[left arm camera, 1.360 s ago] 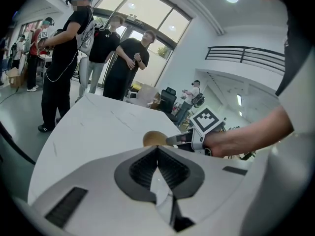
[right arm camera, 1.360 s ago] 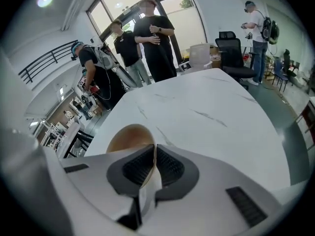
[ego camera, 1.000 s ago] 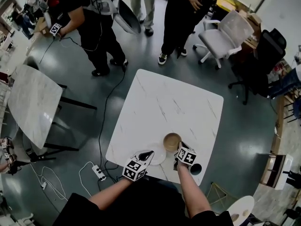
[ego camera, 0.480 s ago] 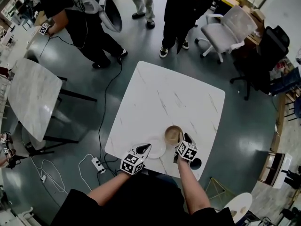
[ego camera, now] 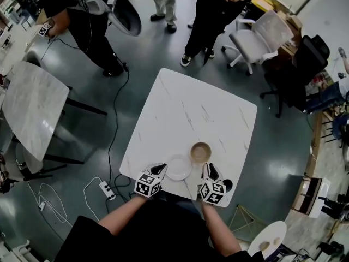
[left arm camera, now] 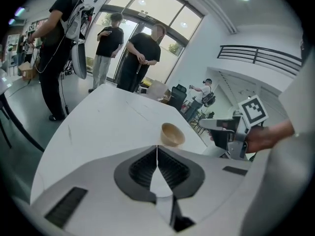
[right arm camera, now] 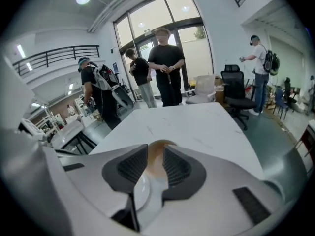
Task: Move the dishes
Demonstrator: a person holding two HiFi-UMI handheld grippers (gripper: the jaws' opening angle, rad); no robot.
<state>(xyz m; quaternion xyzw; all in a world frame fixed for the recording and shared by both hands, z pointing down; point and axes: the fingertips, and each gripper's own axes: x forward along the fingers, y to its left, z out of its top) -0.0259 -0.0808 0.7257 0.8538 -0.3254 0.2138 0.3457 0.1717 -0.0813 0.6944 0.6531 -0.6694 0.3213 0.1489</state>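
Note:
A brown bowl (ego camera: 200, 152) and a white plate (ego camera: 179, 167) sit side by side near the front edge of the white marble table (ego camera: 191, 108). My left gripper (ego camera: 160, 168) is shut just left of the plate's rim, and I see nothing in it. In the left gripper view the shut jaws (left arm camera: 157, 149) point at the bowl (left arm camera: 172, 134). My right gripper (ego camera: 209, 168) hovers open just behind the bowl. Its jaws opened within the last second and have just eased in a little. The bowl (right arm camera: 153, 168) shows through the gap, ahead of the pads and untouched.
A black round object (ego camera: 227, 185) lies at the table's near right corner beside my right gripper. Several people stand beyond the far edge. Office chairs (ego camera: 256, 40) stand at upper right and a second marble table (ego camera: 32, 111) at left. A power strip (ego camera: 103, 189) and cables lie on the floor.
My right gripper has let go of the bowl, opened and drawn back and up from it. My left gripper has slid left off the plate's edge. Bowl and plate stay put.

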